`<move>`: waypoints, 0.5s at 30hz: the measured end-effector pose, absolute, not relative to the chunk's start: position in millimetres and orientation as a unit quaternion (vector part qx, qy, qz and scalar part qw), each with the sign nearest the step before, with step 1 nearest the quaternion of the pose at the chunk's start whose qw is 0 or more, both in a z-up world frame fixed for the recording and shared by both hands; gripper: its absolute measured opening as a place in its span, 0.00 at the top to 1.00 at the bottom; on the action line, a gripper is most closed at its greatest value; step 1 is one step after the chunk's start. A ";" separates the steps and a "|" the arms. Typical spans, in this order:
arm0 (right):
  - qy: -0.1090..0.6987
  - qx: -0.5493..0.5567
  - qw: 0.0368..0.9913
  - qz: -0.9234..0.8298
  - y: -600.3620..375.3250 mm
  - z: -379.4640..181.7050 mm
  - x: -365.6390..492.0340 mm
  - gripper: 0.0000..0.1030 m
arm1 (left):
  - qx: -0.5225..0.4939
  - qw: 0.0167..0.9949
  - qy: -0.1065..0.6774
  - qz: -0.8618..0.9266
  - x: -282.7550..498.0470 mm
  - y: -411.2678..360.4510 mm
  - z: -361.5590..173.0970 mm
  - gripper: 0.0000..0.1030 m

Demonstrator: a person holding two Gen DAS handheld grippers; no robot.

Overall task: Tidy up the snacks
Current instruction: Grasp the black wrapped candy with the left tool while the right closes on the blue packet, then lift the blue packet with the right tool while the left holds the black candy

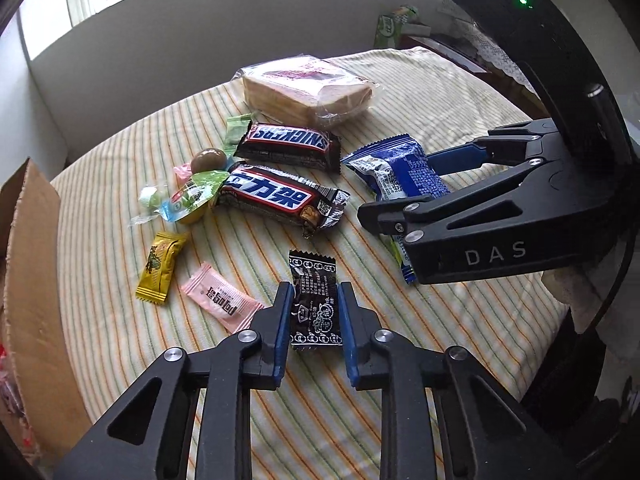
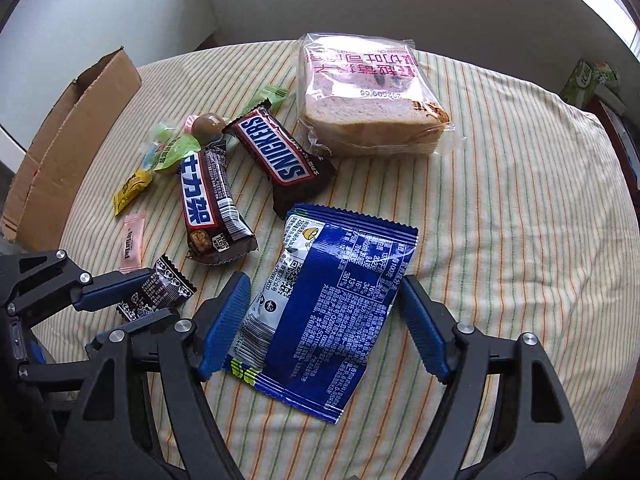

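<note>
My left gripper (image 1: 314, 304) has its blue pads against both sides of a small black candy packet (image 1: 314, 304) lying on the striped cloth; it also shows in the right wrist view (image 2: 158, 292). My right gripper (image 2: 324, 312) is open, its fingers either side of a blue snack packet (image 2: 324, 296) on the cloth, with gaps to the pads. Two Snickers bars (image 1: 288, 146) (image 1: 276, 198), a bagged bread loaf (image 1: 308, 90), pink (image 1: 222, 304) and yellow (image 1: 160, 266) candies and small sweets (image 1: 188, 196) lie beyond.
An open cardboard box (image 1: 32, 280) stands at the table's left edge, also seen in the right wrist view (image 2: 76, 140). A green box (image 2: 588, 80) sits off the far right corner. The striped cloth (image 2: 520, 200) covers the table.
</note>
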State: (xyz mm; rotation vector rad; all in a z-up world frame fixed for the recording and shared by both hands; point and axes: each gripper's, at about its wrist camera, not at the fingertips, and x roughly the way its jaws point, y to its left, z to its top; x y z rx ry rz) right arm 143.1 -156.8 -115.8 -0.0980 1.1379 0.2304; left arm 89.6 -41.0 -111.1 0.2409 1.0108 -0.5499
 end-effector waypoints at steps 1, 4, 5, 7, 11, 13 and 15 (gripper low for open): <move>0.536 -0.054 0.836 0.109 -155.9 -115.8 142.6 0.27 | 0.109 0.833 0.477 -0.258 89.6 -40.0 -111.3 0.80; 0.533 -0.063 0.836 0.113 -156.6 -114.9 141.5 0.35 | 0.093 0.836 0.477 -0.255 88.9 -36.6 -111.8 0.80; 0.533 -0.062 0.836 0.116 -157.4 -115.2 141.6 0.36 | 0.087 0.837 0.477 -0.255 88.0 -34.1 -111.5 0.80; 0.532 -0.063 0.836 0.120 -157.9 -115.7 141.1 0.37 | 0.076 0.839 0.477 -0.252 87.1 -32.4 -111.5 0.80; 0.527 -0.061 0.839 0.123 -159.3 -115.9 138.5 0.40 | 0.062 0.841 0.476 -0.249 84.0 -28.0 -111.6 0.80; 0.525 -0.050 0.840 0.125 -165.1 -114.8 137.2 0.43 | 0.053 0.842 0.477 -0.248 83.0 -24.8 -111.1 0.80; 0.523 -0.036 0.842 0.127 -168.9 -114.1 135.9 0.43 | 0.044 0.842 0.477 -0.247 81.7 -21.0 -110.1 0.80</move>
